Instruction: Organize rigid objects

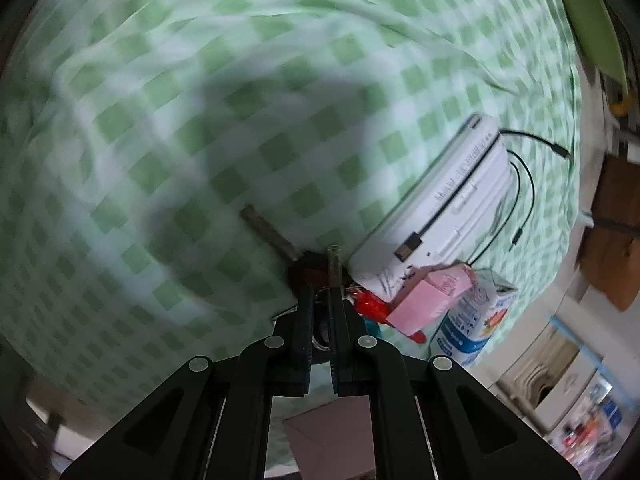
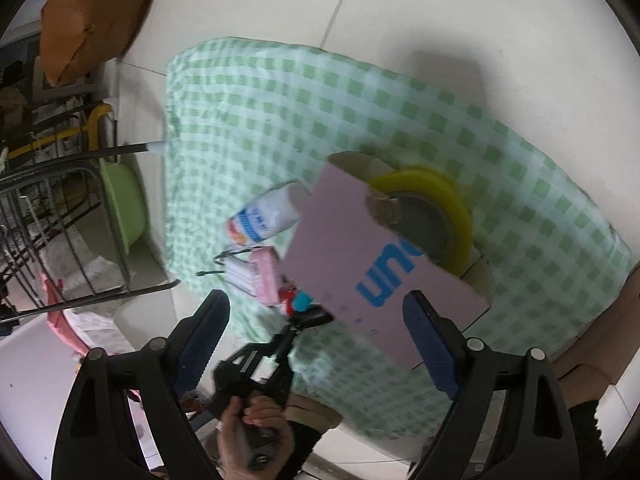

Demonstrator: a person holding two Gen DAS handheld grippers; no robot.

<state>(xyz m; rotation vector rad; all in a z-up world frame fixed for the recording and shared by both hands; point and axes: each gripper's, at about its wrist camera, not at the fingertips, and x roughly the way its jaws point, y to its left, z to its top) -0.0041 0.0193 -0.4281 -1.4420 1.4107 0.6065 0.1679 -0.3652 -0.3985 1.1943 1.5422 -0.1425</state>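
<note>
The left gripper (image 1: pixel 322 280) has its jaws closed on a small dark bundle (image 1: pixel 310 268). It may be a bunch of keys, though the blur leaves that unsure. A flat brown blade (image 1: pixel 268 232) sticks out from the bundle ahead and to the left of the jaw tips, slanting across their line. A thin rod (image 1: pixel 334 260) points straight ahead along that line. The bundle is therefore pinched at its near end, with its length reaching forward past the tips over the green checked cloth (image 1: pixel 160 140). The likely goal is the pink box (image 2: pixel 360 264) with blue letters, which is open and has a yellow tape roll (image 2: pixel 432 208) inside. In the right wrist view the box lies just to the right of the left jaw tips, with its near edge close beside them. In the left wrist view only a corner of it shows, low between the finger bases, so it sits behind and under the tips rather than ahead of them. Judging by this, the left hand (image 2: pixel 256 432) needs to draw back and swing sideways, not reach forward. The right gripper (image 2: pixel 316 304) has its jaws spread wide with nothing pressed between them. It looks down on the box from above, with the box ahead of and between its tips, so it is the better placed to steady the box. A milk carton (image 2: pixel 264 216), a small pink carton (image 2: pixel 264 276) and a white case (image 1: pixel 440 208) with a black cable (image 1: pixel 524 184) lie farther ahead and to the right of the left jaws, not yet put away.
</note>
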